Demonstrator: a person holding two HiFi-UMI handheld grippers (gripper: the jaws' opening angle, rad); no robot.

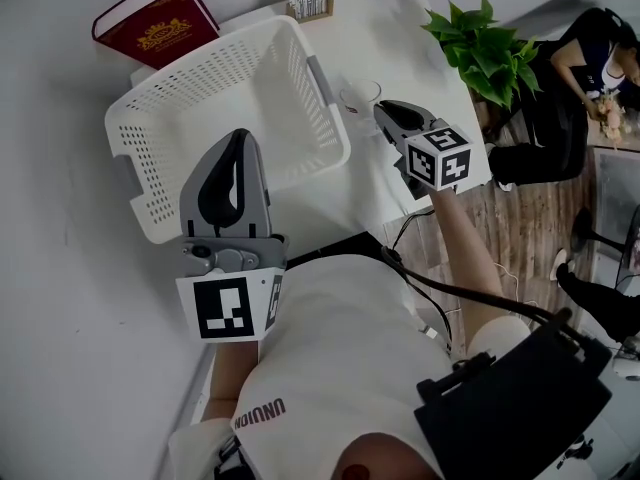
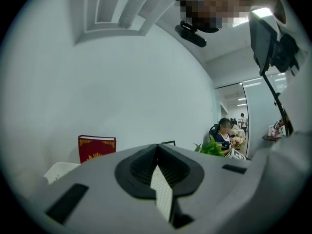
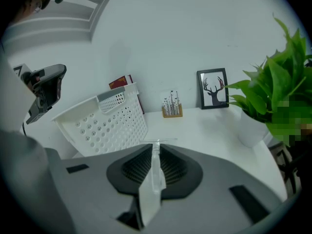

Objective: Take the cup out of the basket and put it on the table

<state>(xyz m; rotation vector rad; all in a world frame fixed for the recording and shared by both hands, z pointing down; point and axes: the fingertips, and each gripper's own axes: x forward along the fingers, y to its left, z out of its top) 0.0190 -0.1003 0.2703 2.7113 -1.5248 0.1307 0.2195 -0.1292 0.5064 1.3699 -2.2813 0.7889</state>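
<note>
A clear cup (image 1: 358,96) is outside the white perforated basket (image 1: 200,108), just right of its right wall and over the white table (image 1: 400,28). My right gripper (image 1: 388,120) is shut on the cup's wall. In the right gripper view the thin glass edge of the cup (image 3: 155,169) is pinched between the jaws of the right gripper (image 3: 155,147). I cannot tell whether the cup touches the table. The basket (image 3: 112,121) is empty. My left gripper (image 1: 238,143) hovers over the basket's near edge. In its own view the left gripper (image 2: 158,147) is shut on nothing.
A red book (image 1: 157,20) leans against the wall behind the basket. A wooden card holder (image 1: 310,0) and a picture frame (image 3: 213,88) stand at the table's back. A potted plant (image 1: 485,43) fills the right corner. A person (image 1: 600,58) sits beyond it.
</note>
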